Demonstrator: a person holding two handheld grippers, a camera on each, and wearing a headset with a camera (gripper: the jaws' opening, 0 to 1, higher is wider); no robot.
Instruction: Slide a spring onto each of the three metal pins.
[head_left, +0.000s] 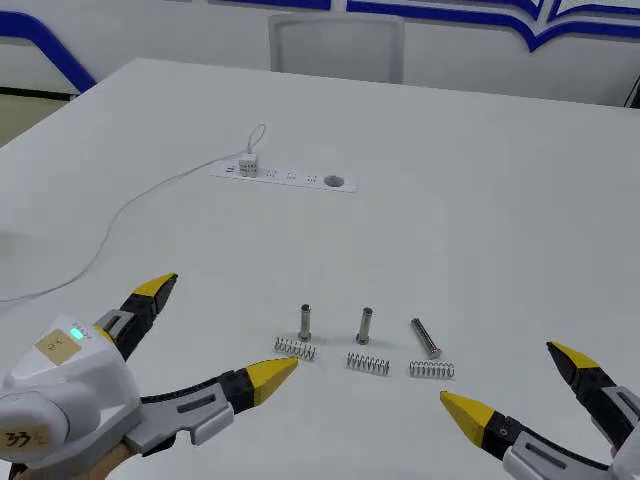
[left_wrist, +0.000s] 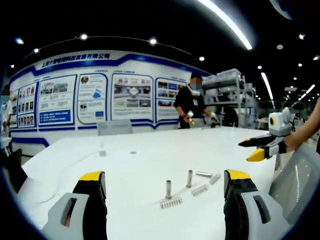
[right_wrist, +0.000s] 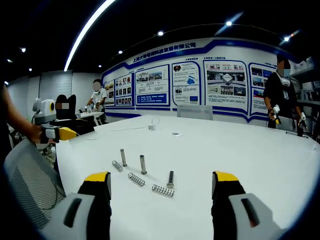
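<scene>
On the white worktop (head_left: 480, 200) a row is formed by three metal parts. The left pin (head_left: 305, 322) and the middle pin (head_left: 365, 325) are stood upright, while the right pin (head_left: 425, 338) is laid on its side, aligned from 11 to 5 o'clock. A coil is laid flat just at 6 o'clock of each: the left spring (head_left: 295, 348), the middle spring (head_left: 368, 363) and the right spring (head_left: 431, 370), each beside its pin rather than on it.

The left hand-held gripper (head_left: 225, 328) is held at 9 o'clock of the row, released and spread wide, with one yellow tip just beside the left spring. The right hand-held gripper (head_left: 503, 377) is held at 4 o'clock, likewise released and empty.

A power strip (head_left: 290, 178) with a white plug (head_left: 248, 165) and a cable (head_left: 110, 220) is seen at 12 o'clock, well apart from the row.
</scene>
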